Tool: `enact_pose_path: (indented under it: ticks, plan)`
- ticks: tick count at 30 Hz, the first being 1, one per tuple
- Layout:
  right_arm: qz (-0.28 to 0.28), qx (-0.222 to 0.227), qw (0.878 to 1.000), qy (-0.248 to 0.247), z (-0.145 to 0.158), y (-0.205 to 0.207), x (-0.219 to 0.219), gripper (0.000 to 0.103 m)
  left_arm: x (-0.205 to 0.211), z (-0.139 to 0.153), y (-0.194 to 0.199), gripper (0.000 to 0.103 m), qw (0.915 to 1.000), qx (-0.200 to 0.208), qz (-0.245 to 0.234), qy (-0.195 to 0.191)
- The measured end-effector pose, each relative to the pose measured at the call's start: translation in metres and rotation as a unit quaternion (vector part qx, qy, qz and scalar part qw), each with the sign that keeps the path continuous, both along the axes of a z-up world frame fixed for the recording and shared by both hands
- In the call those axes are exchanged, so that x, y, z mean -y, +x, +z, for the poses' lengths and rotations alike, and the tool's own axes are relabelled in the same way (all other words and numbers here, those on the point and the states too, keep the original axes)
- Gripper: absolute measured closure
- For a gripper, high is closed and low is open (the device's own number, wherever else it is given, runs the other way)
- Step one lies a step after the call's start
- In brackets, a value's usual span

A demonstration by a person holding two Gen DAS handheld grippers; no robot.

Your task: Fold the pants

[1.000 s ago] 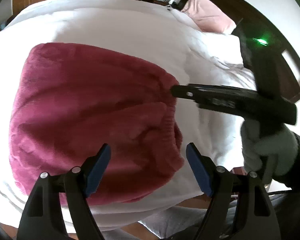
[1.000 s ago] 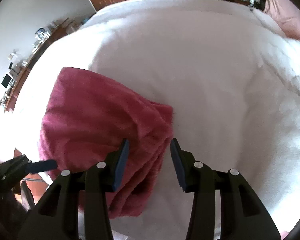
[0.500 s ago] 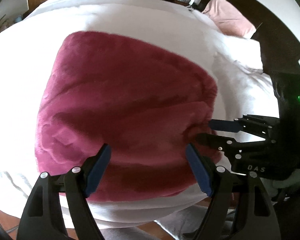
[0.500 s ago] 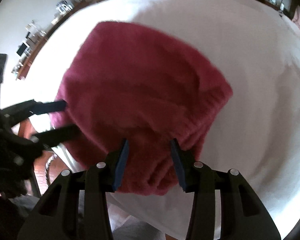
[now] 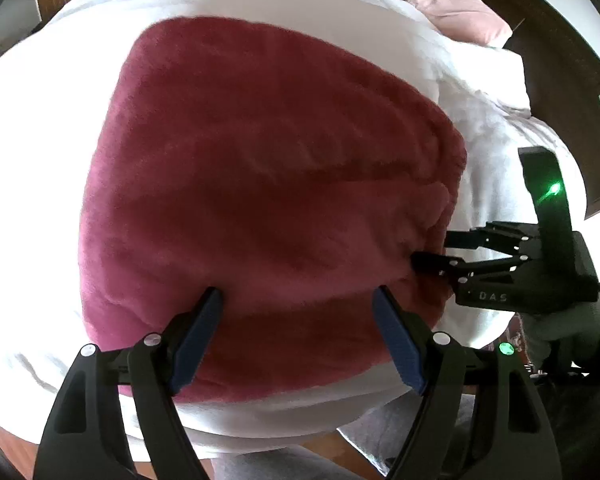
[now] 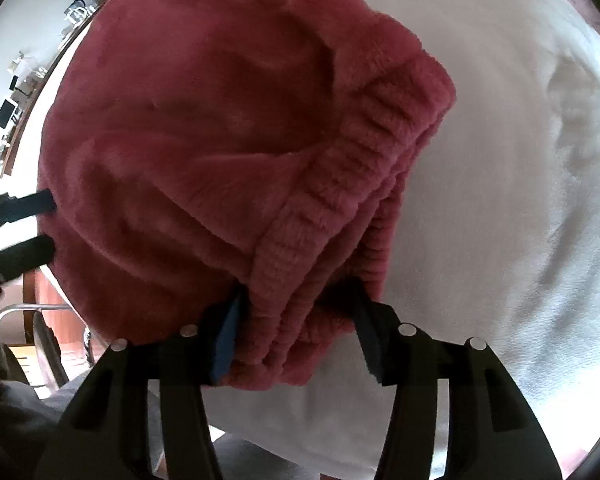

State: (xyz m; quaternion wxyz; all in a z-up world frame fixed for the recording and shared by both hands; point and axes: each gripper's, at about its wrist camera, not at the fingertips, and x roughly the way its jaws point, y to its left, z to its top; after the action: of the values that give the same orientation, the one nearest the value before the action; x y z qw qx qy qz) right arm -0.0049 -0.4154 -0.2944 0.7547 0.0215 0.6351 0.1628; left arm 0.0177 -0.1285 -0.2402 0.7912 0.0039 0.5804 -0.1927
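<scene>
Pants point(image 5: 268, 200), folded into a compact crimson bundle on the white bed point(image 5: 492, 128), now fill both views: right gripper point(image 6: 296, 332), jaws just widened, straddles the waistband corner at 6 o'clock unclamped, left gripper point(image 5: 296, 336) hovers agape, suggesting release.

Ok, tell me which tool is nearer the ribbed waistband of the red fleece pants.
Right. The right tool straddles the ribbed waistband; the left tool sits over the plain folded edge, away from it.

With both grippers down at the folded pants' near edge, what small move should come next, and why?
Probably close both. The right gripper straddles the ribbed waistband stack of the folded crimson fleece pants, its jaws just opened, pads not yet pressing; the left gripper hangs open over the near fold on the white bedspread.
</scene>
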Motion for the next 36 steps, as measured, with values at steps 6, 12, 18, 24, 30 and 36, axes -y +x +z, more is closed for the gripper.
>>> enact_pose_path:
  ticks: [6,12,18,24,30,36]
  plan:
    - [-0.016,-0.003,1.0,-0.013,-0.006,-0.003,-0.002,0.047,-0.012,0.008,0.014,0.026,0.9999,0.017,0.002,-0.001]
    - [-0.038,-0.007,0.999,-0.024,-0.006,0.0,-0.011,0.045,-0.02,0.02,0.028,0.026,0.9992,0.038,-0.014,0.007]
    - [-0.067,-0.011,0.997,-0.033,-0.003,-0.004,-0.014,0.044,-0.025,0.042,0.044,0.024,0.9949,0.084,-0.042,0.038]
    - [-0.099,-0.013,0.994,-0.039,0.008,-0.014,-0.019,0.044,-0.038,0.047,0.058,0.024,0.9927,0.095,-0.053,0.053]
    - [-0.12,-0.006,0.992,-0.028,0.032,-0.008,-0.014,0.042,-0.049,0.048,0.071,0.024,0.9916,0.097,-0.057,0.064]
    - [-0.148,0.003,0.989,0.011,0.063,-0.019,0.018,0.038,-0.054,0.05,0.074,0.024,0.9908,0.101,-0.066,0.061]
